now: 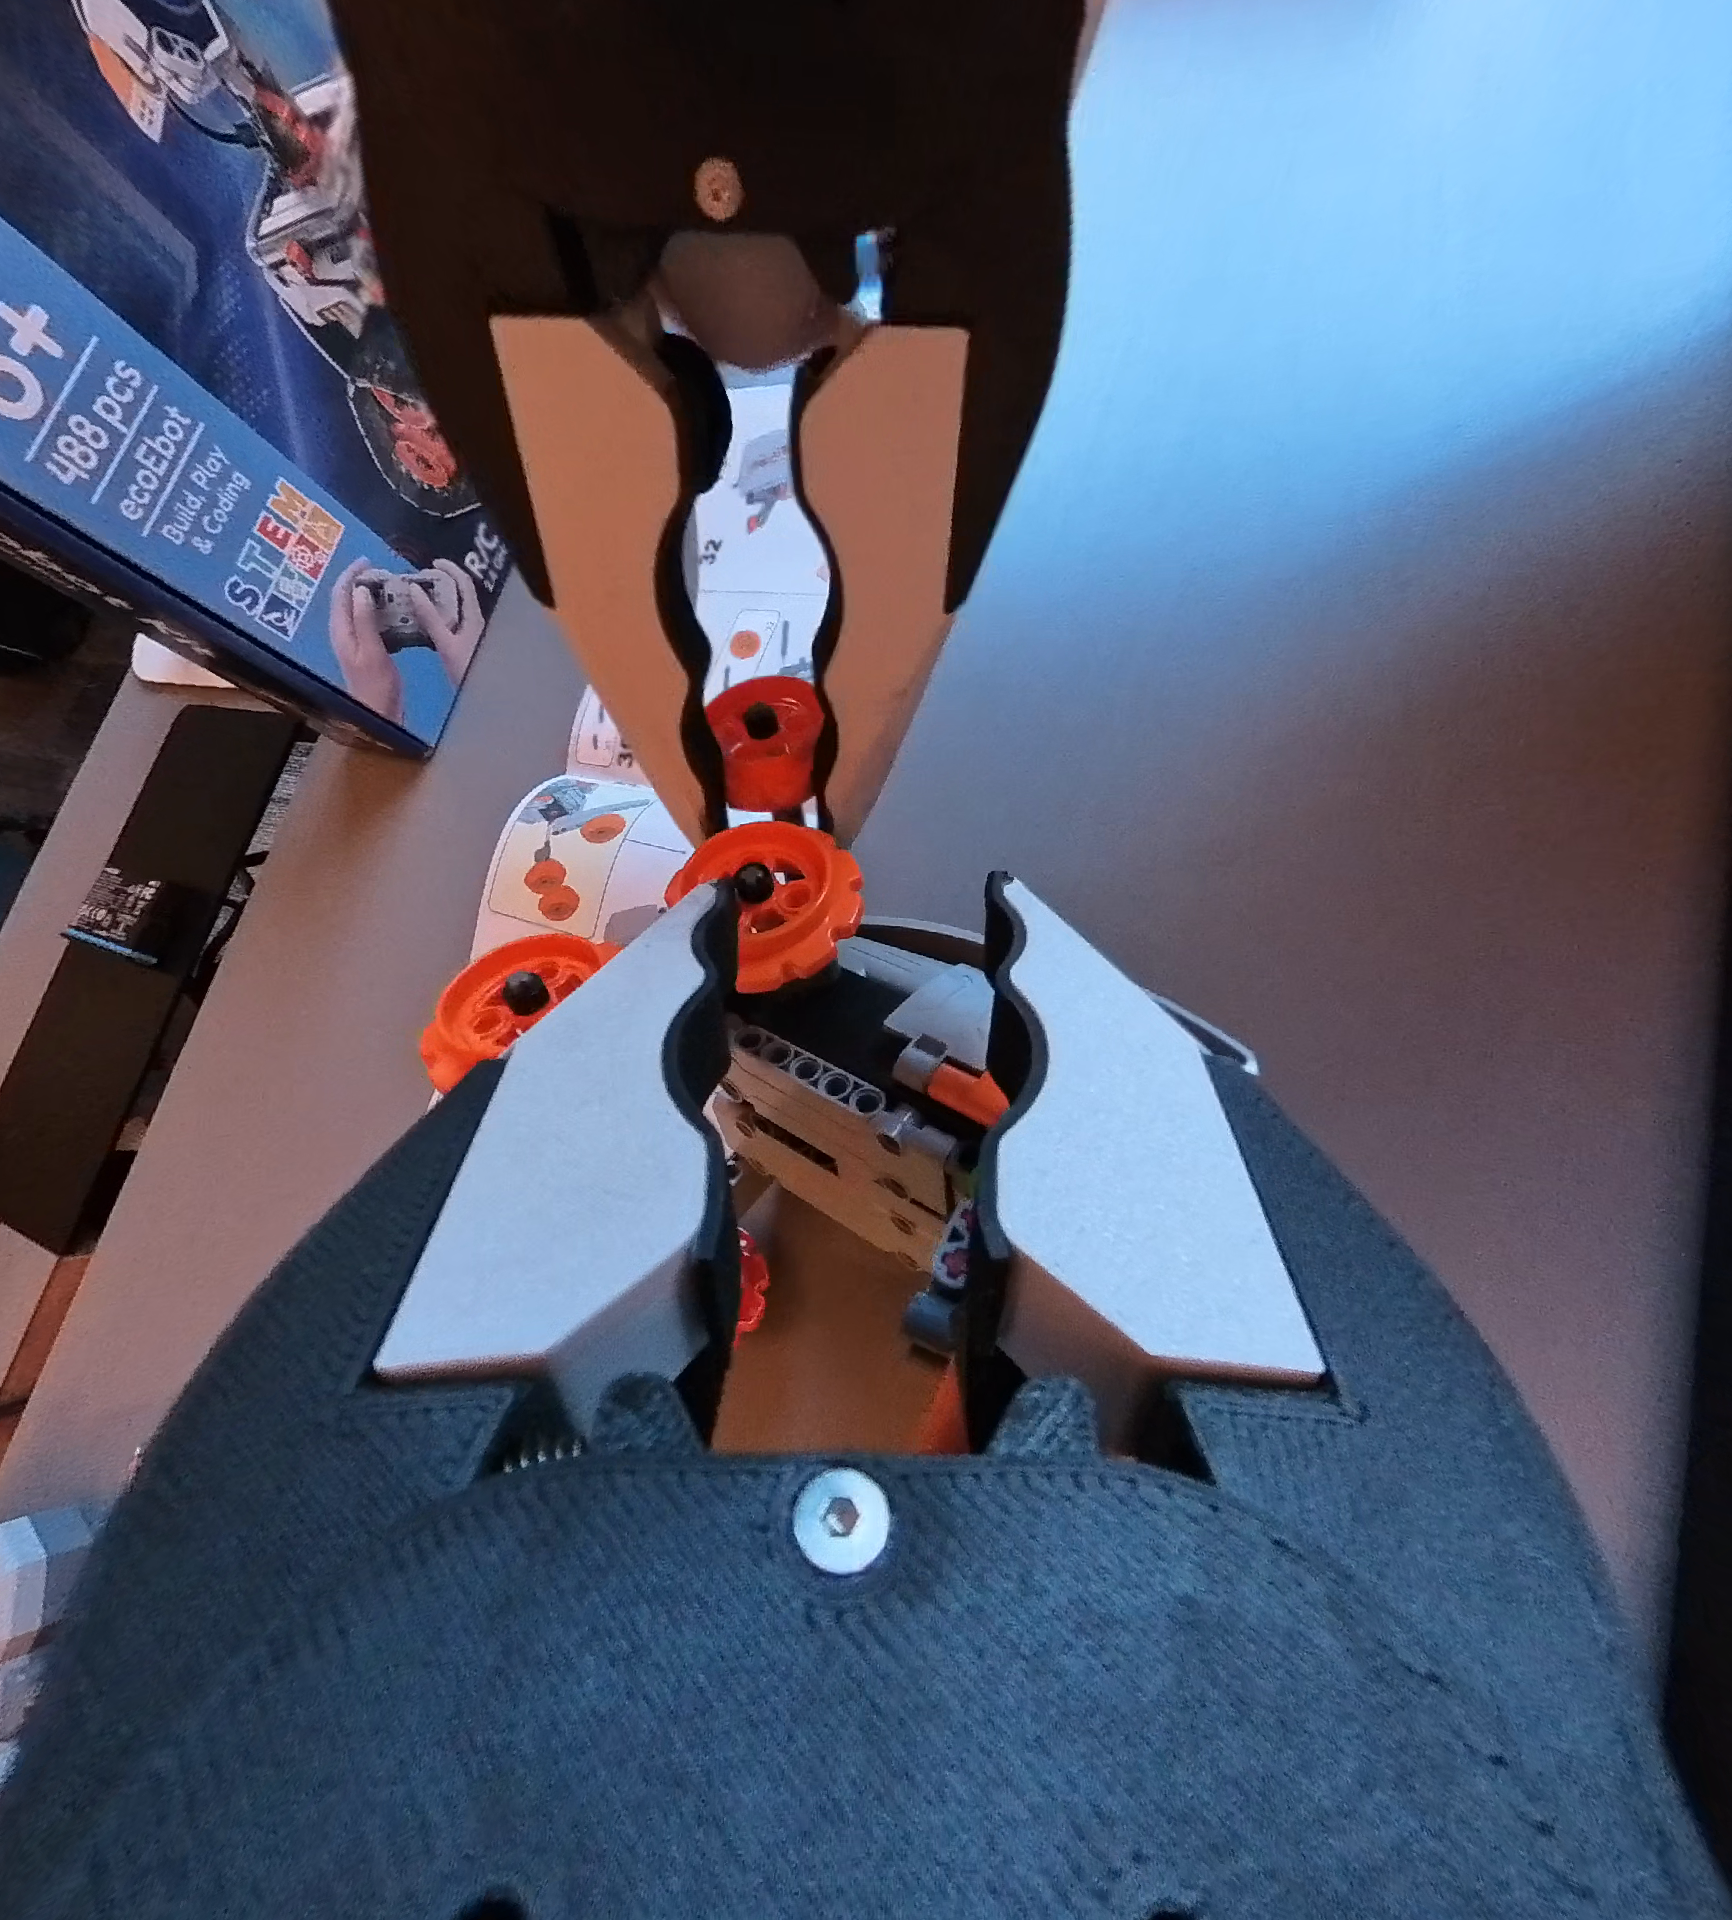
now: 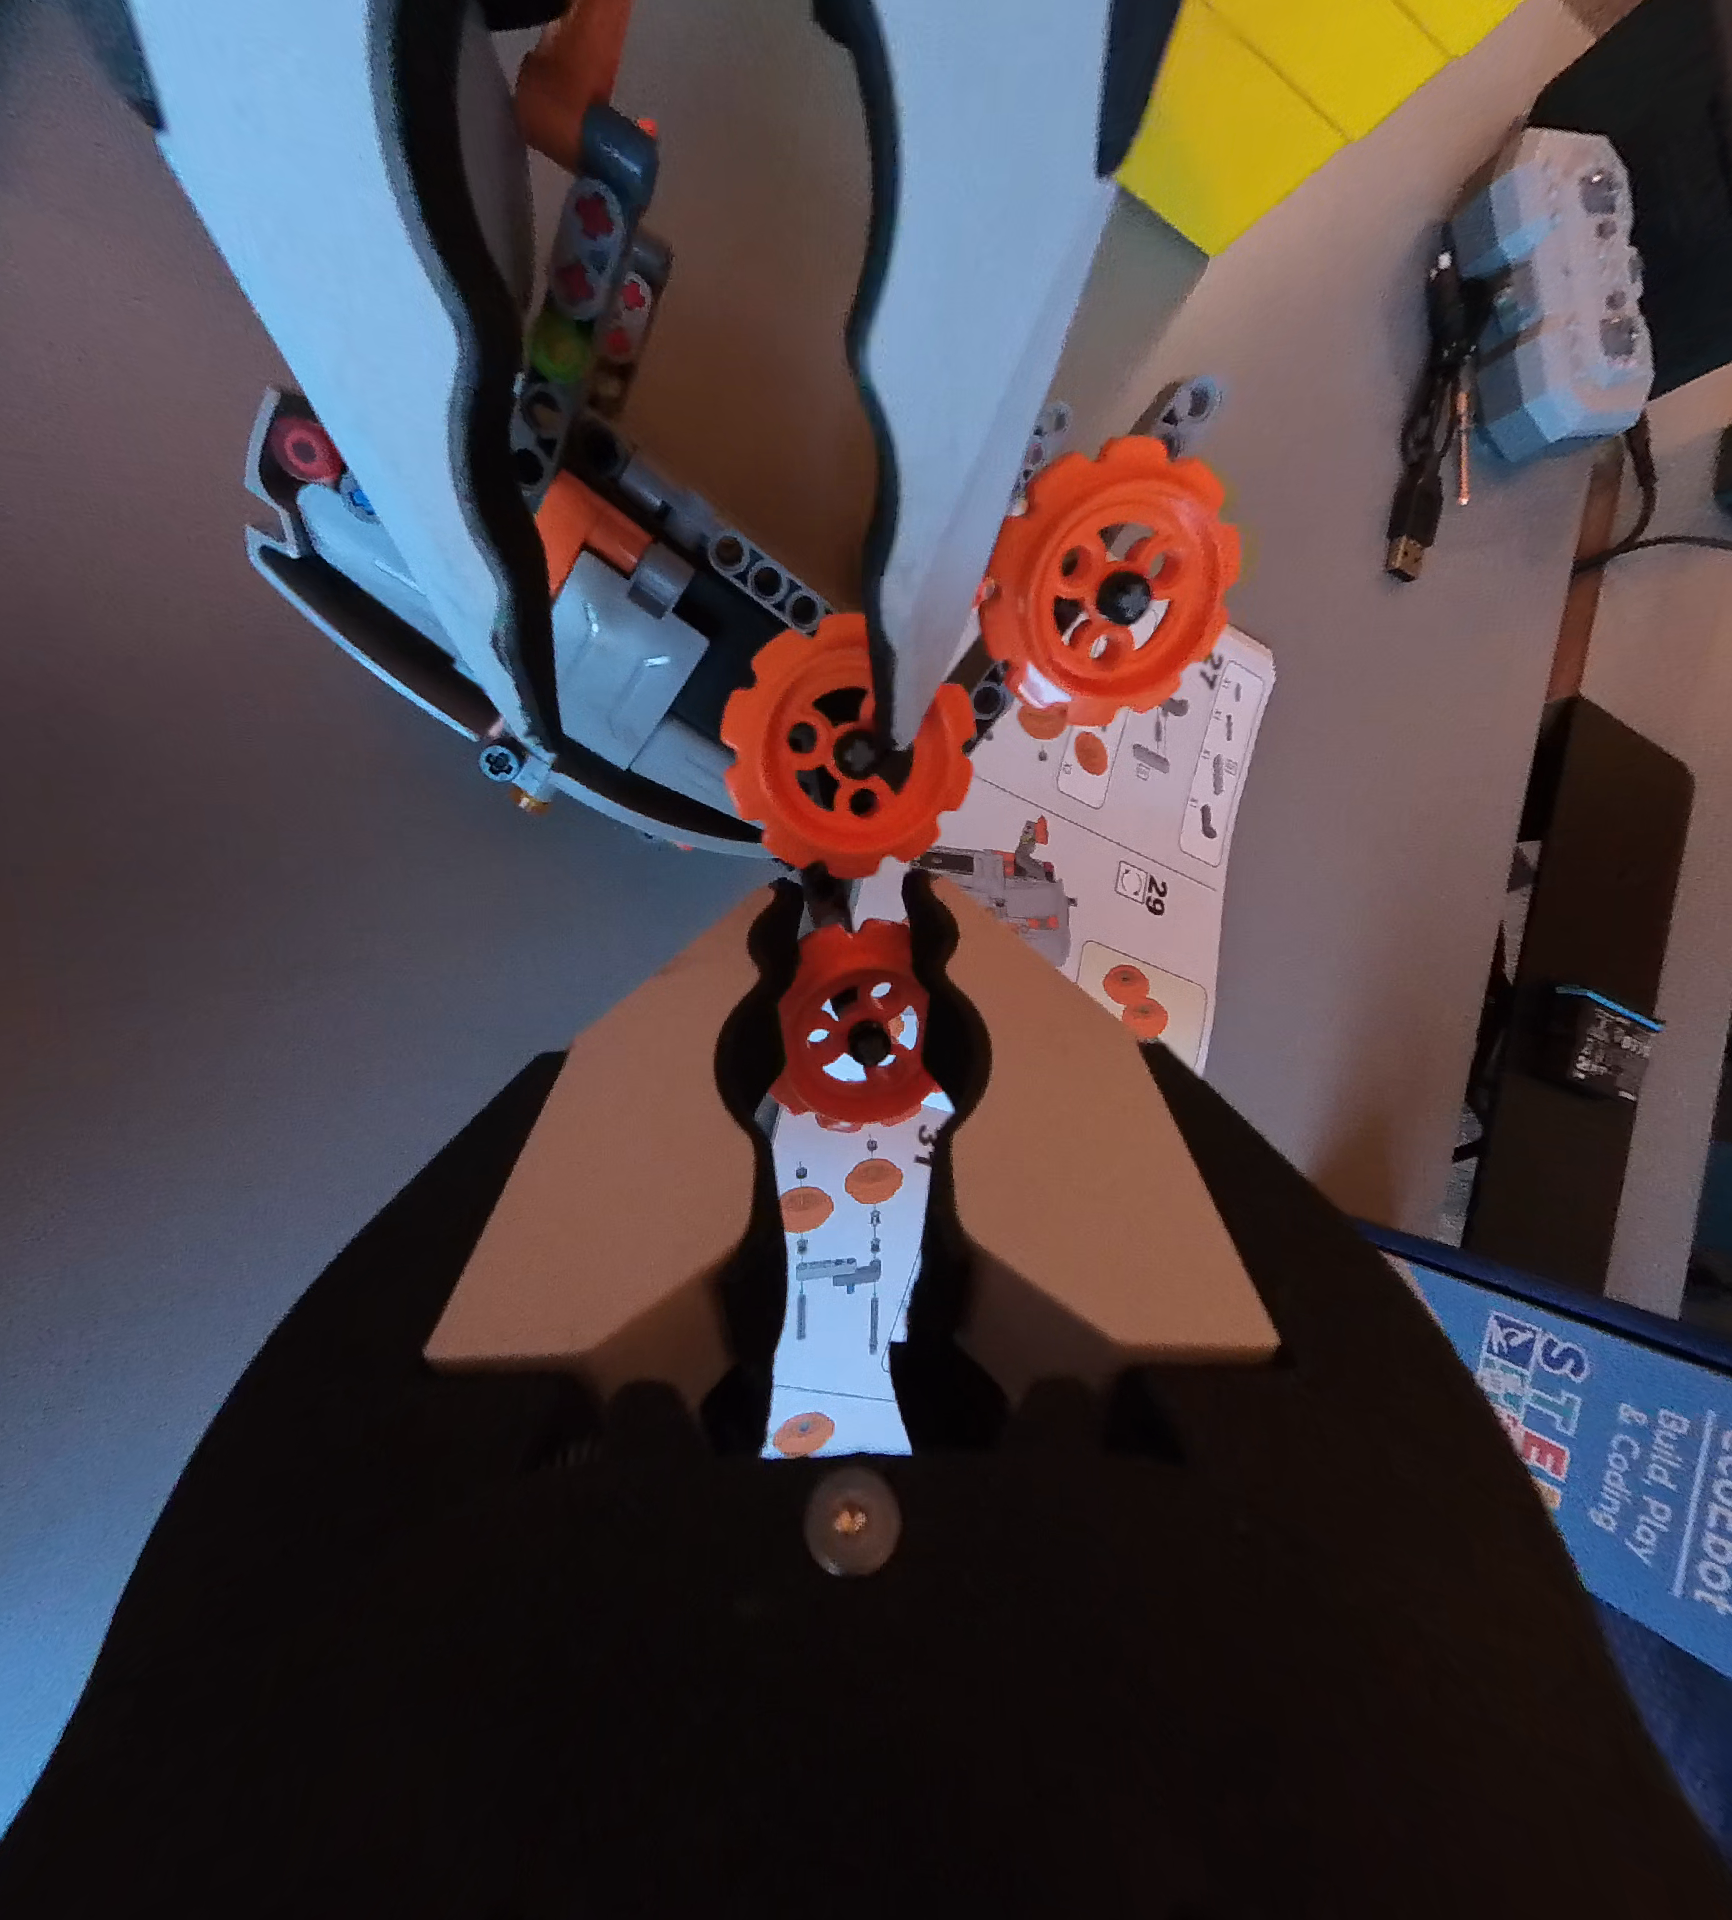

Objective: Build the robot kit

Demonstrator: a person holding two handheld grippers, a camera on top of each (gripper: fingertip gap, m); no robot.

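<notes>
Two grippers meet over a half-built brick model above the desk.

Left wrist view: the left gripper [image 1: 851, 904], fingers apart, appears to cradle the grey-and-black model [image 1: 841, 1101] around its body, steadying it; whether both pads touch is unclear. Two orange toothed wheels [image 1: 779, 914] stick out beside an instruction sheet [image 1: 571, 862].
Right wrist view: the right gripper [image 2: 851, 894] is clamped on a third wheel [image 2: 851, 1029], its axle aimed at the model.

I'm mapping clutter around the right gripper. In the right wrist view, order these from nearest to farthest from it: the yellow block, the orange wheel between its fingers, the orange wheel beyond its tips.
1. Orange wheel between the right gripper fingers.
2. Orange wheel beyond the tips, on the toy model.
3. Yellow block, far upper right.
</notes>
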